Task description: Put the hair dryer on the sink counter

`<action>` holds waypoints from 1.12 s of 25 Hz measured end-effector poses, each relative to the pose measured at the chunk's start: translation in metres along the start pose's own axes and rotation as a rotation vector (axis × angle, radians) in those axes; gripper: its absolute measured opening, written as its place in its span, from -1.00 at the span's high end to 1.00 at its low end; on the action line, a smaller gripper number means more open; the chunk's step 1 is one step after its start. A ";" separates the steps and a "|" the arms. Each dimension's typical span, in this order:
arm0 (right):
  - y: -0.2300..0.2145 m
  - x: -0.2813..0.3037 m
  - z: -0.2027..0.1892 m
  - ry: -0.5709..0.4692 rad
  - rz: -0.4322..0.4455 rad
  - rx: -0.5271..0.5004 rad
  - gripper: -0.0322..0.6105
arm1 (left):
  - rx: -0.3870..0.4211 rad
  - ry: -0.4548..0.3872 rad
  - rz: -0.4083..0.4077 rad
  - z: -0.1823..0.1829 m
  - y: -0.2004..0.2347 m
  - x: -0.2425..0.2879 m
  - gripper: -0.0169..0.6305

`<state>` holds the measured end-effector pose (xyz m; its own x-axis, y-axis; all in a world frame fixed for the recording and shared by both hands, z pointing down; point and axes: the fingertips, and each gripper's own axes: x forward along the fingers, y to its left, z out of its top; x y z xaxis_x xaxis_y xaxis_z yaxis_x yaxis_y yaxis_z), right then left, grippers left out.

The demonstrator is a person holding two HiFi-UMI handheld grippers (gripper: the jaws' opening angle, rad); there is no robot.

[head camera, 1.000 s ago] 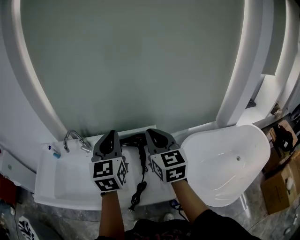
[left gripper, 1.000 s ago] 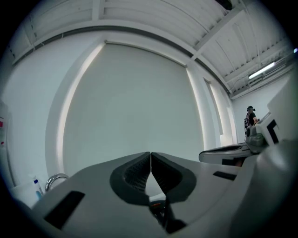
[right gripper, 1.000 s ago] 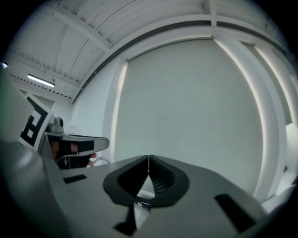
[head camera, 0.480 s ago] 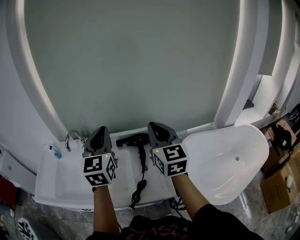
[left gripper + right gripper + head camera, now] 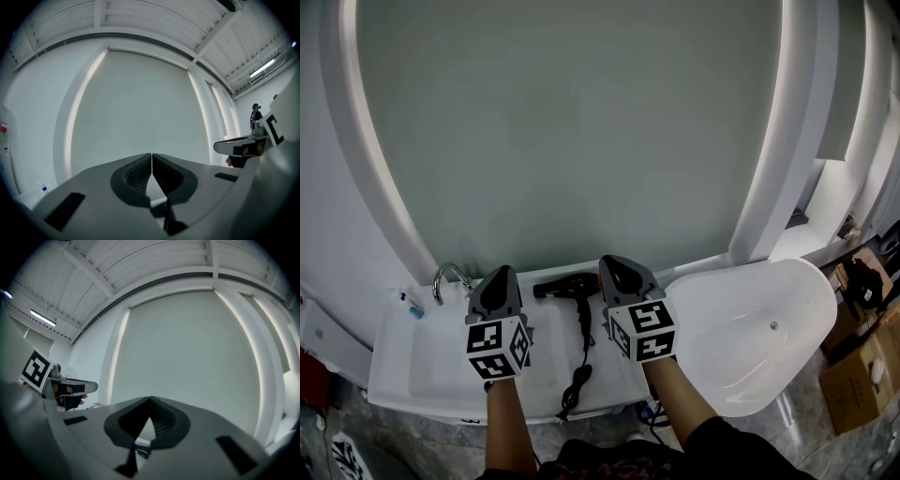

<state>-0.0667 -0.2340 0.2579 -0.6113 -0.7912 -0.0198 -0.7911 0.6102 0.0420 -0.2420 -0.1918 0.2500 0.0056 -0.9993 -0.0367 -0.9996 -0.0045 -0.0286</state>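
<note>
On sink counter (image 5: 546, 361): black hair dryer (image 5: 567, 287) lying flat, cord (image 5: 578, 373) trailing | left gripper (image 5: 502, 274), right gripper (image 5: 615, 265): fingers (image 5: 136, 172) together, empty

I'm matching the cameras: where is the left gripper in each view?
Head view: left gripper, lower left of centre, shut.
Left gripper view: its own jaws, bottom centre, together.
Right gripper view: at the left edge, side-on.
Shared landmark: the lit arch, behind in all three.
</note>
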 end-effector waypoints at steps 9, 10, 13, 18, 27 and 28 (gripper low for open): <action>0.002 -0.001 -0.004 0.009 0.000 -0.014 0.84 | 0.006 0.009 -0.005 -0.006 -0.005 0.001 0.91; 0.003 0.000 -0.004 0.008 0.003 -0.014 0.84 | 0.007 0.011 -0.005 -0.007 -0.005 0.001 0.91; 0.005 0.001 -0.002 0.004 0.011 -0.013 0.84 | 0.006 0.010 -0.005 -0.006 -0.006 0.001 0.91; 0.009 0.003 -0.002 0.002 0.022 -0.020 0.84 | -0.005 0.009 0.003 -0.006 -0.002 0.000 0.91; 0.011 0.008 -0.007 0.013 0.030 -0.022 0.84 | -0.002 0.021 -0.004 -0.010 -0.001 0.004 0.91; 0.011 0.009 -0.008 0.014 0.031 -0.023 0.84 | -0.002 0.021 -0.005 -0.011 -0.001 0.004 0.91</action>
<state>-0.0811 -0.2349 0.2659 -0.6350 -0.7725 -0.0039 -0.7711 0.6334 0.0653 -0.2414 -0.1964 0.2606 0.0103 -0.9998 -0.0154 -0.9996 -0.0099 -0.0265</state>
